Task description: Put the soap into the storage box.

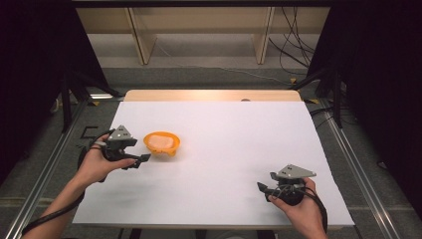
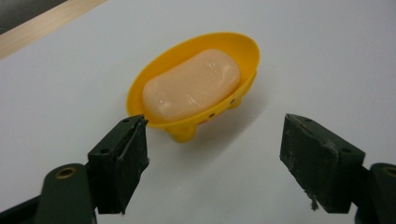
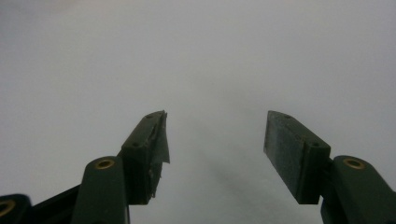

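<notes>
A yellow soap dish with a pale peach soap bar in it sits on the white table, left of centre. My left gripper is just to its left, jaws open and apart from the dish. In the left gripper view the soap dish and soap bar lie just beyond the open left gripper, nothing between the pads. My right gripper rests near the front right of the table, open over bare white surface; the right gripper view shows the right gripper empty.
The white sheet covers the table, with a wooden strip bare at the far edge. Black curtains flank both sides. Shelving legs and cables stand on the floor behind the table.
</notes>
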{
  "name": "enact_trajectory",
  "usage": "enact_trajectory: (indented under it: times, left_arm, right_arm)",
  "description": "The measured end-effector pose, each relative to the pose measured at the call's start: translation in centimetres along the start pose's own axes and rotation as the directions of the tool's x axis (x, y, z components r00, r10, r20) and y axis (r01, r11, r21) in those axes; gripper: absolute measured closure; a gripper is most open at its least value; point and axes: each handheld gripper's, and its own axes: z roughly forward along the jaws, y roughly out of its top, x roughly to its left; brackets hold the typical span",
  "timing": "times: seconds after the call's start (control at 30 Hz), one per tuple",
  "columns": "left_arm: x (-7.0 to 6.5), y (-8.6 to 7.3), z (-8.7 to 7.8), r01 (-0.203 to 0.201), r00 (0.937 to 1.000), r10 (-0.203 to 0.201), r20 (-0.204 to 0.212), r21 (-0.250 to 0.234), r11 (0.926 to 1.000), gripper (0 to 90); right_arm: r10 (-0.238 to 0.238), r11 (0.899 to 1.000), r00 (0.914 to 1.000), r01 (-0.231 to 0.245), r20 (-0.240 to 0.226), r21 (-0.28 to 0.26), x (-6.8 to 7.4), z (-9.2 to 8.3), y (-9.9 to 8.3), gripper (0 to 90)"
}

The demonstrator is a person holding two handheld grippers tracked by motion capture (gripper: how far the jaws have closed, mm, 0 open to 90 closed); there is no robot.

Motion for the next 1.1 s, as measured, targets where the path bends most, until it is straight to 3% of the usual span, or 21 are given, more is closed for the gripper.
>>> enact_trajectory:
  times: [0.07, 0.43, 0.47, 0.53, 0.57, 0.87, 0.9, 1.03, 1.1]
  left_arm:
    - [-0.3, -0.9, -0.2, 0.024, 0.9997, -0.024, -0.008, 0.011, 0.9997, 23.0]
    - [-1.5, -4.0, -0.3, 0.054, 0.9984, -0.053, -0.018, 0.056, 0.9970, 22.9]
    - [-1.9, -4.5, -0.1, 0.077, 0.9969, -0.076, -0.017, 0.055, 0.9955, 23.0]
    - [-2.3, -5.3, -0.1, 0.073, 0.9973, -0.072, -0.014, 0.068, 0.9950, 22.9]
    - [-2.7, -6.1, 0.1, 0.095, 0.9954, -0.094, -0.016, 0.073, 0.9927, 22.8]
    - [-3.8, -8.7, 0.0, 0.112, 0.9936, -0.110, -0.025, 0.111, 0.9874, 23.0]
    - [-3.9, -8.8, -0.1, 0.111, 0.9935, -0.106, -0.040, 0.123, 0.9863, 23.1]
    - [-4.0, -8.9, -0.5, 0.102, 0.9946, -0.100, -0.029, 0.117, 0.9879, 23.0]
    - [-4.1, -8.9, -0.6, 0.123, 0.9923, -0.121, -0.025, 0.113, 0.9860, 23.0]
  right_arm:
    - [0.005, 1.000, 1.0000, -0.005, -0.005, 0.005, 0.0, 0.0, 0.0, 40.0]
    - [0.000, 1.000, 1.0000, 0.000, 0.000, 0.012, 0.1, 0.0, 0.0, 39.9]
    - [0.000, 1.000, 1.0000, 0.000, 0.001, 0.012, 0.1, 0.0, 0.0, 39.9]
    - [-0.001, 1.000, 1.0000, 0.001, 0.001, 0.011, 0.1, 0.0, 0.0, 39.9]
    - [-0.003, 1.000, 1.0000, 0.003, 0.000, 0.012, 0.1, 0.0, 0.0, 39.9]
    - [-0.006, 1.000, 0.9999, 0.006, -0.011, 0.013, 0.1, 0.0, 0.0, 39.8]
    - [-0.006, 1.000, 0.9999, 0.006, -0.013, 0.015, 0.1, 0.1, 0.0, 39.8]
    - [-0.010, 1.000, 0.9999, 0.010, -0.013, 0.016, 0.2, 0.1, 0.0, 39.6]
    - [-0.006, 1.000, 0.9999, 0.006, -0.016, 0.014, 0.1, 0.1, 0.0, 39.6]
